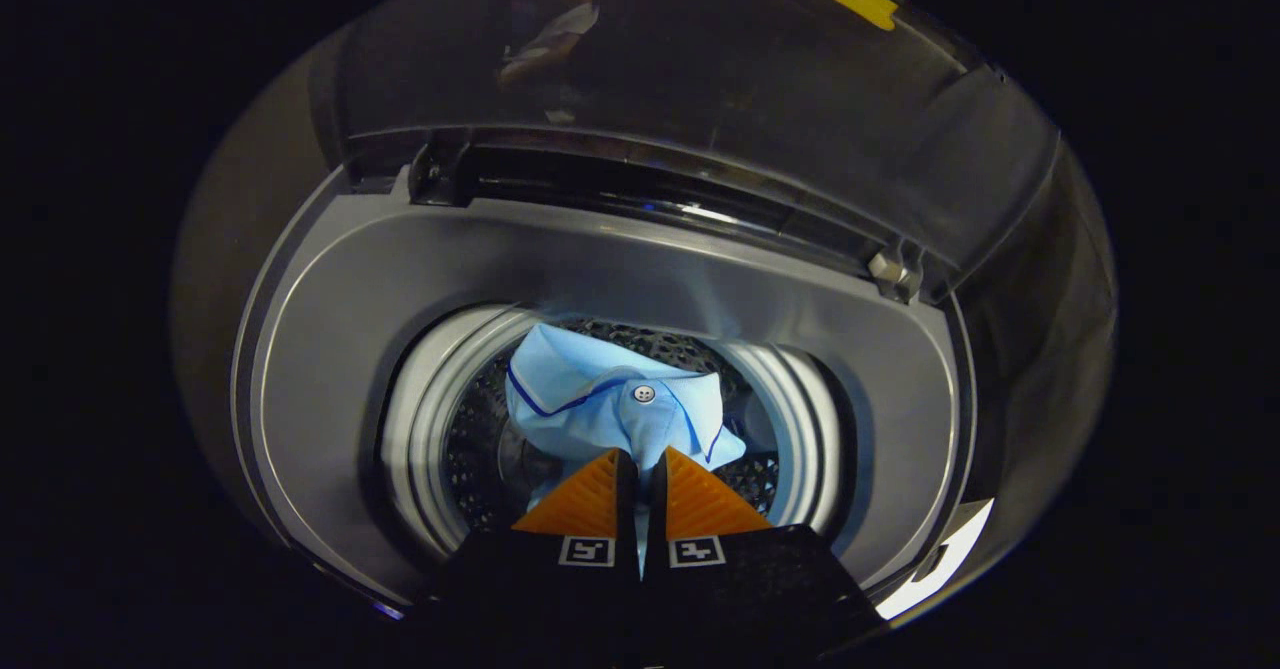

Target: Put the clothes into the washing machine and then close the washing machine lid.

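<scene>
Over the open washing machine [330, 349], the tongs [640, 469] point down into the drum [440, 419], their tips nearly together and clenched on a fold of a light blue shirt [600, 399]. Going from nine o'clock to three o'clock: the grey top deck curves round the drum's ribbed rim, then the shirt hangs just ahead of the tips, partly inside the drum, collar and a white button [644, 393] facing up. It looks light, soft and limp, so any bunched fold gives a good hold, though cloth may catch on the rim. At twelve o'clock the lid [700, 79] stands raised on its hinges, one hinge [895, 269] at two o'clock; nothing else blocks the opening.
</scene>
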`<state>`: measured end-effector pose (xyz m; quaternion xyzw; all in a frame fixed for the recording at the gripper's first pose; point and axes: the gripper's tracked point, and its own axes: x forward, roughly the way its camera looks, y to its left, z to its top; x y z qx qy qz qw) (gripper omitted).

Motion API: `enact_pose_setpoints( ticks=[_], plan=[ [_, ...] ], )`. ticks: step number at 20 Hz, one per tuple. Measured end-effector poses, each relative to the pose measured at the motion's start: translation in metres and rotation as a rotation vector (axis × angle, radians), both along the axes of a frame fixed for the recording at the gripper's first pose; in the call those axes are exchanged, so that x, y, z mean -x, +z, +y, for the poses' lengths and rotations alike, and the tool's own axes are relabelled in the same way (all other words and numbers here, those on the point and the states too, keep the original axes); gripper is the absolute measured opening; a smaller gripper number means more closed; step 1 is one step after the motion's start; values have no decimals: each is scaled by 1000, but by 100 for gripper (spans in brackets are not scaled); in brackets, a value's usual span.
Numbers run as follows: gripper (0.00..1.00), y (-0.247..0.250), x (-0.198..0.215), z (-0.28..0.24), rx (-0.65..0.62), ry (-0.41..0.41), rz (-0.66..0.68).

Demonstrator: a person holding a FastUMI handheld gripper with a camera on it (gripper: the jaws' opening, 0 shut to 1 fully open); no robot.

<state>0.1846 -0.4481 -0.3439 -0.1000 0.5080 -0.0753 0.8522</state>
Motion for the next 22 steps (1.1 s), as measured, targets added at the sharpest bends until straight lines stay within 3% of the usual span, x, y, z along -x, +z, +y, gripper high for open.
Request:
enact_pose_setpoints(
  ticks=[7, 12, 16, 22],
  plan=[
    [5, -16, 2, 10, -104, -12, 40],
    [11, -19, 9, 3, -70, -25, 58],
    [98, -16, 9, -3, -100, -83, 53],
    [99, 2, 9, -16, -99, -112, 7]
  ],
)
